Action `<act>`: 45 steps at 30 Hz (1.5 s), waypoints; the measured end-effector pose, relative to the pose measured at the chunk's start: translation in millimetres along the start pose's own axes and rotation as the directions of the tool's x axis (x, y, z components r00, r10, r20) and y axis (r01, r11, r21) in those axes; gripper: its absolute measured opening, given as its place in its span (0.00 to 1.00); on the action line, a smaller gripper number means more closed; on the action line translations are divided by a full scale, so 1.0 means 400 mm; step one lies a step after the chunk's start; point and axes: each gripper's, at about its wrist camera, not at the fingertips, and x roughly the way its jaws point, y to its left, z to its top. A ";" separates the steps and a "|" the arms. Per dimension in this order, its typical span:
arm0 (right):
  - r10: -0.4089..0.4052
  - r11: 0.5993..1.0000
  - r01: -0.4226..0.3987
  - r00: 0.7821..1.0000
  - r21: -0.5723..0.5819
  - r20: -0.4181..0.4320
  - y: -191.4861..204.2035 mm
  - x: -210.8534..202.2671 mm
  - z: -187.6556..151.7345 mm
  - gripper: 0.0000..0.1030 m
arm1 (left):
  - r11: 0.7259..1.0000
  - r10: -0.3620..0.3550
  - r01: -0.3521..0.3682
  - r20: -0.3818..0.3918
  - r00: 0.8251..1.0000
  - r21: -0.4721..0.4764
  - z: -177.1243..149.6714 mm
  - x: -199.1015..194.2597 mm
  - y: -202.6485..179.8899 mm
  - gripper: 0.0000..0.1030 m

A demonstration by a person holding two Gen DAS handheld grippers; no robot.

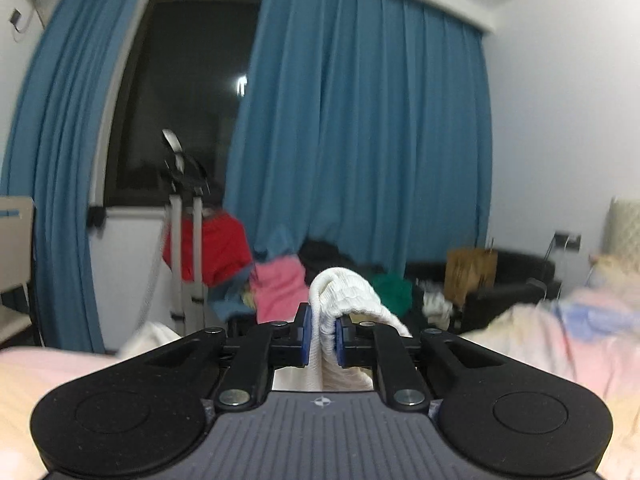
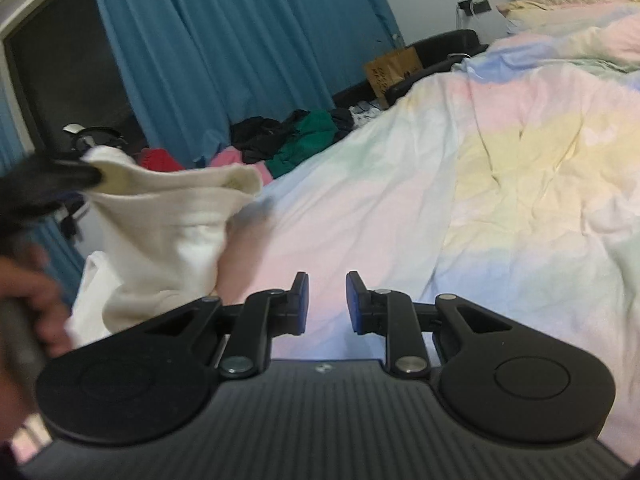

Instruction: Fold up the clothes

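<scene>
My left gripper (image 1: 323, 334) is shut on a white knitted garment (image 1: 344, 296), which bulges up over the fingers and hangs down between them. In the right wrist view the same white garment (image 2: 168, 232) hangs lifted above the bed at the left, held by the left gripper (image 2: 86, 176), with a hand on its handle below. My right gripper (image 2: 327, 300) is open and empty, low over the pastel bedcover (image 2: 440, 184), to the right of the garment.
A pile of clothes, red (image 1: 218, 246), pink (image 1: 280, 286), green (image 2: 308, 138) and black, lies beyond the bed's far edge under blue curtains (image 1: 360, 120). A black chair (image 1: 508, 284) with a brown paper bag (image 2: 394, 70) stands by the wall. A pillow (image 2: 528, 8) lies at the headboard.
</scene>
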 end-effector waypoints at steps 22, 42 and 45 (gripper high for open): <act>0.319 0.928 -0.364 0.881 -0.073 -0.349 0.188 -0.150 -0.095 0.24 | 0.902 0.271 -0.333 -0.240 0.932 -0.275 -0.099 -0.491 0.724 0.11; 0.192 0.785 -0.447 0.833 -0.428 -0.519 0.373 -0.083 -0.306 0.60 | 0.883 0.258 -0.364 -0.342 0.904 -0.295 -0.205 -0.429 0.774 0.12; 0.200 0.826 -0.403 0.863 -0.394 -0.463 0.356 -0.085 -0.272 0.51 | 0.887 0.253 -0.357 -0.339 0.906 -0.292 -0.198 -0.435 0.765 0.12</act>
